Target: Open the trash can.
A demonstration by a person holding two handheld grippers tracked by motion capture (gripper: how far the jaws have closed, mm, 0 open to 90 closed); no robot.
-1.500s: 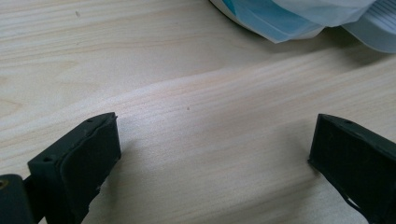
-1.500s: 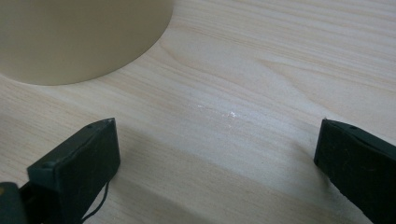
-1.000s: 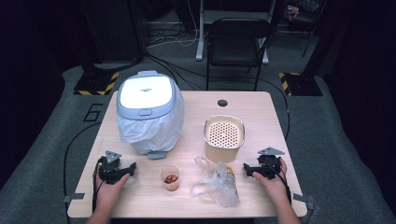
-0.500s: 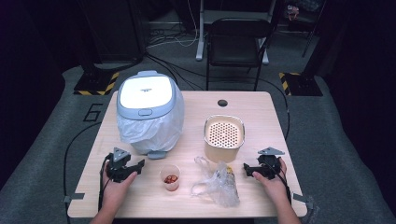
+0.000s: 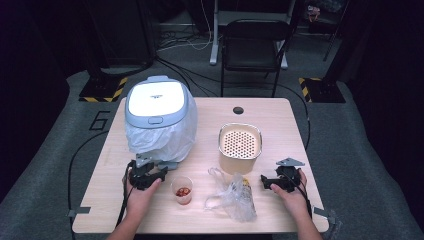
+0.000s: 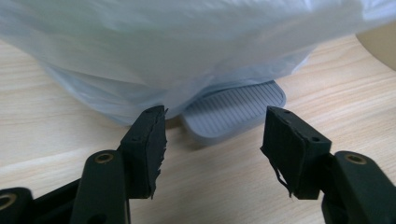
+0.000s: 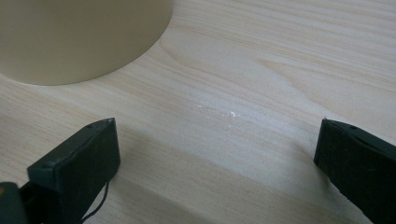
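Note:
A small bin (image 5: 157,117) with a white lid and a pale plastic liner (image 6: 187,51) stands at the table's left. Its ribbed grey pedal (image 6: 233,109) sticks out at the front. My left gripper (image 5: 150,175) sits just before that pedal, pointing at it. In the left gripper view the left gripper (image 6: 212,121) is open; its jaws have just been closing a little, with nothing between them and the pedal slightly beyond the tips. My right gripper (image 5: 267,181) rests near the front right, and the right gripper (image 7: 217,126) stands wide open over bare wood.
A beige canister (image 5: 240,147) with a perforated top stands mid-table, its wall (image 7: 79,37) close to the right gripper. A small clear cup (image 5: 182,190) with red contents and a crumpled clear bag (image 5: 232,195) lie between my hands. A chair (image 5: 255,45) stands beyond the wooden table (image 5: 280,120).
My left gripper has moved right and forward along the table's front, from the left edge to the bin's pedal. The right gripper has stayed put.

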